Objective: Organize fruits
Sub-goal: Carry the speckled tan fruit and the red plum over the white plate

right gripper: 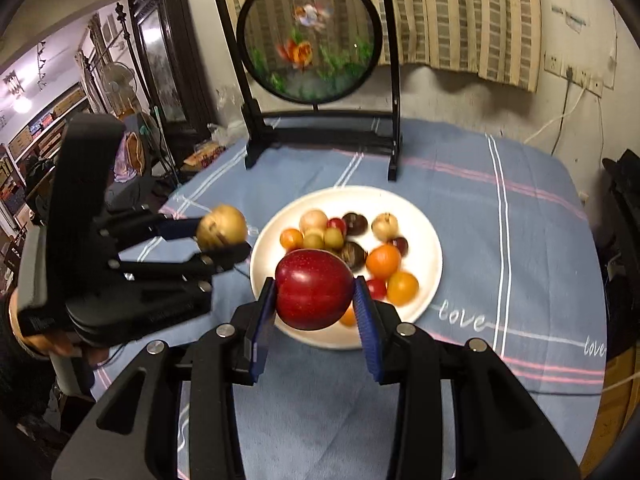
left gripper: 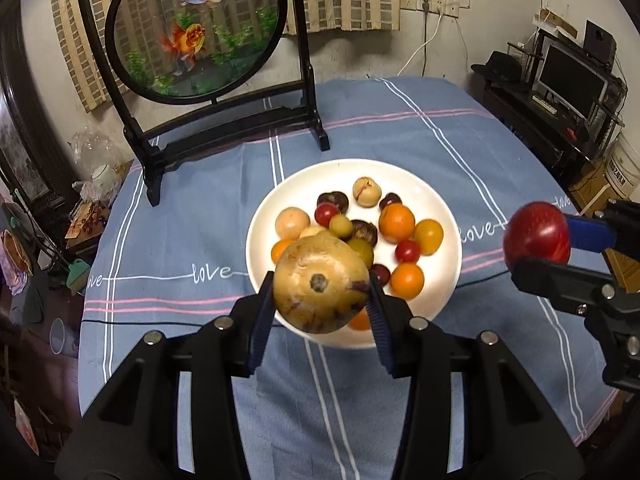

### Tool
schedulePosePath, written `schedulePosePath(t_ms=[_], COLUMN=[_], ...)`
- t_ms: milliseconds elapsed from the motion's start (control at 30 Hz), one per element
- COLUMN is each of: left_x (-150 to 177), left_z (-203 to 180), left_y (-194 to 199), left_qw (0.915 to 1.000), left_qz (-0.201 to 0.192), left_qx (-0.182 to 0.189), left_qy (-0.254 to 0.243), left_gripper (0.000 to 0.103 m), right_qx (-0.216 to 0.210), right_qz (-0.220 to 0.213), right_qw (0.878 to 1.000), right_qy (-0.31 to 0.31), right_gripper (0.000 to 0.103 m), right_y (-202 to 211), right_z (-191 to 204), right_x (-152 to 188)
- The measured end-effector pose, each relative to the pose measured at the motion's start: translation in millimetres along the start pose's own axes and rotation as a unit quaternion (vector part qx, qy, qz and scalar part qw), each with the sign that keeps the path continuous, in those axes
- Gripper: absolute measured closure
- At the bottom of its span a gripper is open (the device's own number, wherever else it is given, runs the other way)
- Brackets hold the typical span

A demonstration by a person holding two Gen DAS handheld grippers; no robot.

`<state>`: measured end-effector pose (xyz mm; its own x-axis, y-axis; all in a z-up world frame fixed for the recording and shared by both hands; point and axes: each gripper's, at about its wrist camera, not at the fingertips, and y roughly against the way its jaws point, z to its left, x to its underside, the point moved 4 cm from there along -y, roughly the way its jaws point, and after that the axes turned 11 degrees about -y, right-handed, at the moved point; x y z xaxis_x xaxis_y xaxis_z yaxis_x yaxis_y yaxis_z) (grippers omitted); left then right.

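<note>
Blue cloth with white and pink stripes (left gripper: 192, 216) covers my table, with a round goldfish screen in a black stand (left gripper: 196, 28) at the far side. Near the middle sits the white round plate (left gripper: 348, 172), already loaded with small fruit. I count roughly sixteen there: about five orange or yellow ones, three small red ones, four dark purple-brown ones, two or three pale tan ones and two greenish ones, though some hide behind what I'm holding.

My left gripper (left gripper: 320, 300) has its fingers clamped on a tan, purple-flecked pear-like fruit (left gripper: 320, 284), held in the air over the plate's near edge. My right gripper (right gripper: 316, 304) is squeezing one glossy red apple (right gripper: 314, 288), also lifted above the near rim.

I judge the sorting well advanced: most fruit is plated, and these two large pieces remain to be set down. No loose fruit shows on the cloth.
</note>
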<state>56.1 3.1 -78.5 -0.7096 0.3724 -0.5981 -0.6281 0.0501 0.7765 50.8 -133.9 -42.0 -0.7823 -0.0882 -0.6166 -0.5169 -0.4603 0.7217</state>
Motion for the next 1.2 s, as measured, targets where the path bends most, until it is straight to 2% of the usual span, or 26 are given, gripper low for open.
schedulePosePath(t_ms=[267, 500, 700, 967, 1200], left_x=[-8, -7, -21, -39, -42], left_z=[10, 35, 18, 9, 8], left_y=[-11, -31, -53, -74, -88], left_qw=[1.0, 0.9994, 0.9996, 0.9996, 0.9994], left_qz=[0.0, 0.016, 0.023, 0.027, 0.032], left_qx=[0.0, -0.007, 0.011, 0.009, 0.016], left_qy=[0.009, 0.03, 0.011, -0.003, 0.001], left_gripper=[0.059, 0.059, 0.059, 0.059, 0.059], right_qx=[0.0, 0.022, 0.013, 0.002, -0.002], right_qz=[-0.001, 0.013, 0.026, 0.031, 0.043], right_qw=[1.0, 0.999, 0.999, 0.999, 0.999], right_qy=[0.005, -0.024, -0.022, -0.016, -0.022], right_gripper=[0.064, 0.064, 0.064, 0.064, 0.064], right_y=[-8, -24, -52, -80, -101], right_z=[-1, -35, -35, -31, -35], right_x=[-10, -11, -23, -45, -55])
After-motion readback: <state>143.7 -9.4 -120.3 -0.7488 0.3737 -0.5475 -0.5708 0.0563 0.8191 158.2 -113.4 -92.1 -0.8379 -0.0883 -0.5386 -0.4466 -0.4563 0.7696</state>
